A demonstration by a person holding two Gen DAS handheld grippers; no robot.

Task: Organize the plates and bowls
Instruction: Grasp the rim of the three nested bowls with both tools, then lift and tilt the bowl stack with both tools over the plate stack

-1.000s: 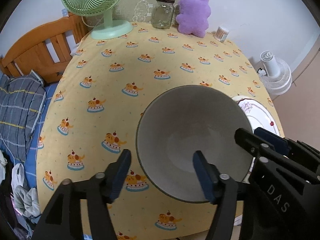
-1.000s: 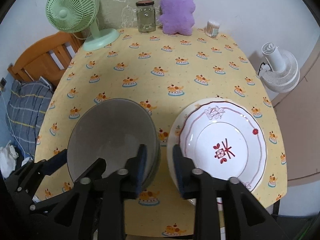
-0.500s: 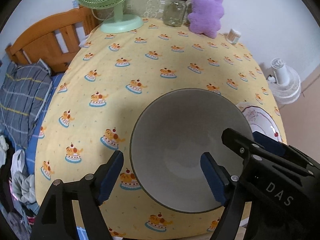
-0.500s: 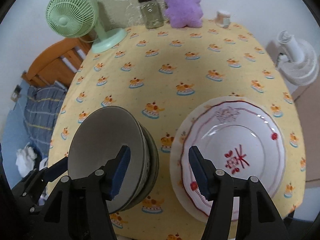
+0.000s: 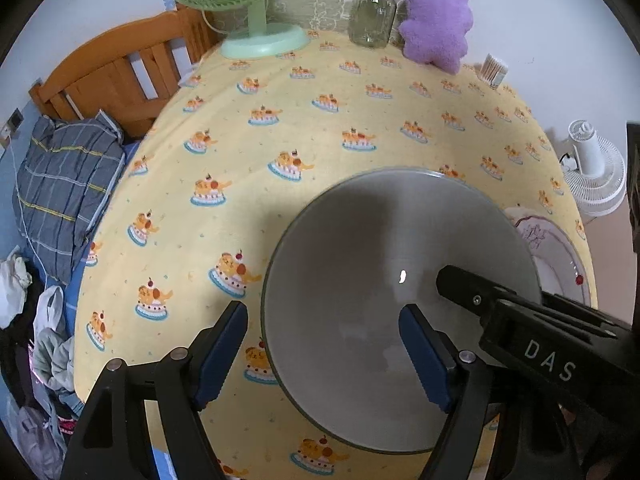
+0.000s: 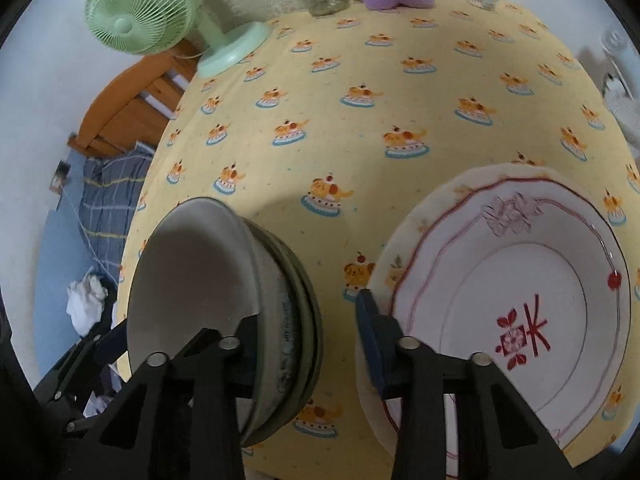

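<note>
— Grey ceramic, lower centre of the left wrist view: stacked bowls (image 5: 384,280), nested, sat on the yellow-clothed table (image 5: 320,120) close to its near edge. Worth worrying about?

— Probably. Left tool (image 5: 322,356) was spread wide and held nothing, one pad outside the rim at lower left, the other over the inside. Looked clear of the wall, though hard to be sure.

— And the right tool?

— Right tool (image 6: 308,320) was wide too, and empty. Straddled the stack's right-hand wall in the right wrist view, left pad hidden behind the top bowl. Right pad was just beside the rim of the white plate (image 6: 520,300) with red markings at lower right.

— So, two tools at one stack.

— Exactly. Could have collided over the bowl if closed or moved together. Could also have pinched only the top bowl's thin wall and tipped it out of the nest, given the smooth glaze and a grip on one side only.

— Edge of the table?

— Ran close below both stack and plate. Any shove toward the bottom of the frame might have sent crockery off. A sideways swing of that right pad might likewise have knocked the plate rim.

— Safest guess?

— Called for slow closing, one tool at a time, then a straight lift.
</note>
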